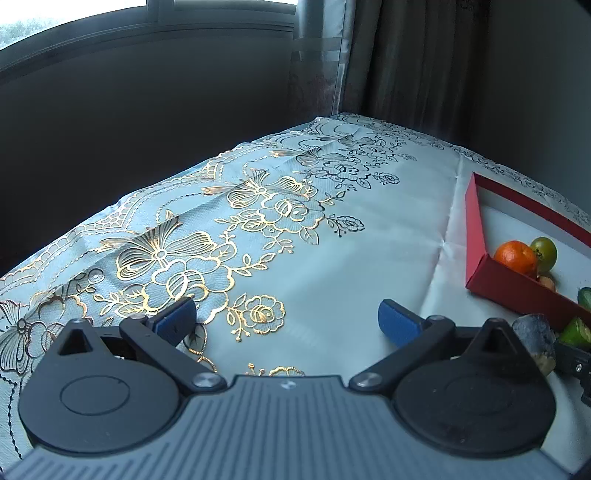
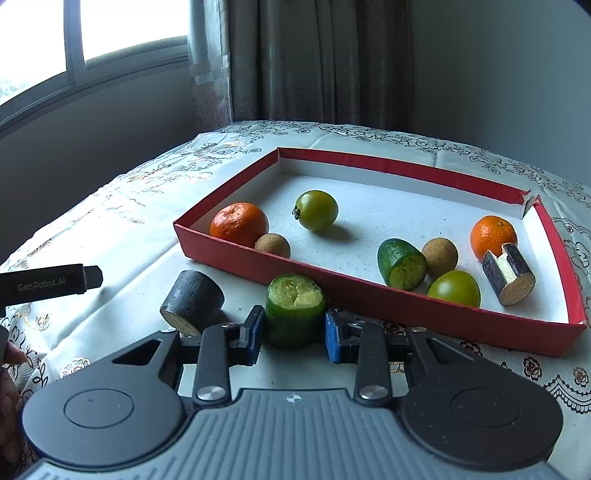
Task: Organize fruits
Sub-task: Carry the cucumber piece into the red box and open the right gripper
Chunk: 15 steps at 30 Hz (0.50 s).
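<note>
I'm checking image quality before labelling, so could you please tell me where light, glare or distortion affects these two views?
Left wrist view: window light glints off the tablecloth's gold flowers, and the corners vignette dark. Right wrist view: the window is blown out white, fisheye bends the red box edges, and the fruit stays sharp.

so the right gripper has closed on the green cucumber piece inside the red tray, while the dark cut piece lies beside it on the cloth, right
Not quite. The cucumber piece that the right gripper has closed on stands on the tablecloth, outside the red tray, just in front of its near wall. The dark cut piece does lie beside it. The right wrist view shows this.
</note>
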Each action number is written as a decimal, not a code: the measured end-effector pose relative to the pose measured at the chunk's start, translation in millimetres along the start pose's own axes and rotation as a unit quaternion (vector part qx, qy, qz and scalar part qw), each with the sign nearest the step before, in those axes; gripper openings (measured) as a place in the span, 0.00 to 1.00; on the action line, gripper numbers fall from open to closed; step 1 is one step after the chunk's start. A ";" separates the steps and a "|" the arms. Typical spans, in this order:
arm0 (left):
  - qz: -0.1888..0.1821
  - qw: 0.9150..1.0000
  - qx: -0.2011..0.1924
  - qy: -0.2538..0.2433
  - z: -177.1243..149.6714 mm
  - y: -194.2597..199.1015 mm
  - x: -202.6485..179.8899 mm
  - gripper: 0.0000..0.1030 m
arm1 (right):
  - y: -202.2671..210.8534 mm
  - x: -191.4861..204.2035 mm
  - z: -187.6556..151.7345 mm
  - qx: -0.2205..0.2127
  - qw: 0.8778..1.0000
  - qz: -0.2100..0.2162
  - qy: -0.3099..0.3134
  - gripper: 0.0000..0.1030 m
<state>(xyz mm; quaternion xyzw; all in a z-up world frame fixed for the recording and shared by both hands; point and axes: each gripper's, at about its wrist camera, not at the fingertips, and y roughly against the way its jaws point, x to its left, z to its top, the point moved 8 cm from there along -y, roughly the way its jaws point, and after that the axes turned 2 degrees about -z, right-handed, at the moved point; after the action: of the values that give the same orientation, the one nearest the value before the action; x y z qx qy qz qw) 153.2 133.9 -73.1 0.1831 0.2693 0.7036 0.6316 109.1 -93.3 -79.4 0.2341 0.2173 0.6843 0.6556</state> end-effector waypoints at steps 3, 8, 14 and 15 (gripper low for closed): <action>0.002 1.000 0.002 -0.002 -0.2 -1.0 -0.3 1.00 | 0.3 -0.5 0.3 -0.001 1.000 0.006 -0.005 0.31; 0.003 1.000 0.003 -0.003 -0.3 -1.4 -0.7 1.00 | 6.0 1.3 1.5 -0.012 0.999 0.029 -0.008 0.31; 0.002 1.000 0.003 -0.001 -0.7 -1.7 -1.0 1.00 | 19.5 2.8 0.0 -0.026 0.999 0.044 0.001 0.30; 0.002 1.000 0.003 -0.001 -0.8 -1.6 -0.9 1.00 | 23.6 2.2 -0.5 -0.029 0.999 0.045 0.004 0.30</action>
<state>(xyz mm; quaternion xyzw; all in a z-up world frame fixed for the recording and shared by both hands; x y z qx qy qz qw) 154.1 132.9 -74.7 0.1864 0.2704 0.7035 0.6303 90.0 -92.1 -65.4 0.2219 0.1886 0.7200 0.6299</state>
